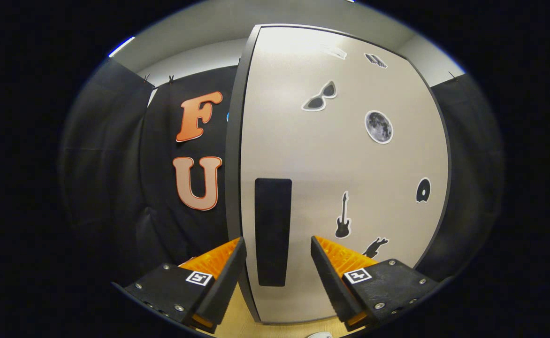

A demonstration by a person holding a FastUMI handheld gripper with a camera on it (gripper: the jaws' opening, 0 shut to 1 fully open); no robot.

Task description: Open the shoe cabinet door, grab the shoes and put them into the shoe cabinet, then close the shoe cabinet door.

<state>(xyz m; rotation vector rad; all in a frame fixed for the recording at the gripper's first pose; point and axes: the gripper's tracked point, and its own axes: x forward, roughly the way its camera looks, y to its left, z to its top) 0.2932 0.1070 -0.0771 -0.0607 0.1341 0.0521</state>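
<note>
Pale grey and smooth, the cabinet door [340, 188] stands shut just ahead of the gripper [278, 253]. Its fingers are spread apart, holding nothing, with the dark handle [272, 230] between them. Stickers dot the door: sunglasses [320, 97], a moon [378, 126], a guitar [343, 216]. Light wood floor [237, 324] lies below. Black cloth [115, 178] hangs beside it.
</note>
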